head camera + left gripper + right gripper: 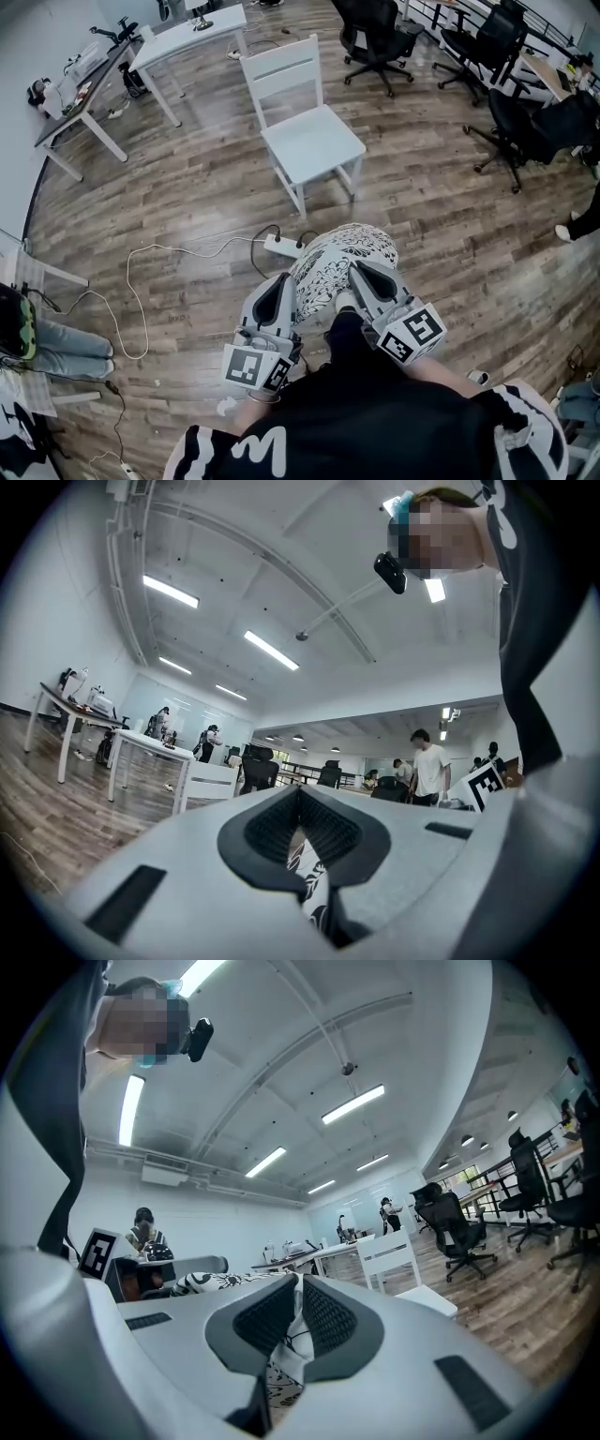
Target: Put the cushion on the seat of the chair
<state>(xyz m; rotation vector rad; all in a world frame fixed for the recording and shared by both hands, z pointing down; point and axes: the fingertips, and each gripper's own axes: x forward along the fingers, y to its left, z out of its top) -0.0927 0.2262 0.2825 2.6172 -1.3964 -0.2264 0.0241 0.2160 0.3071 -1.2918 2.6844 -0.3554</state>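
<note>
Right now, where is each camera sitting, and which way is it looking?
Head view: on the person's head, looking steeply down at the white chair, with left gripper and right gripper holding the cushion; dark top shows below.
Left gripper view: on the left gripper, looking along its jaws, shut on cushion fabric; dark top at right.
Right gripper view: on the right gripper, jaws shut on the cushion; dark top at left.
All three share cushion and white chair.
</note>
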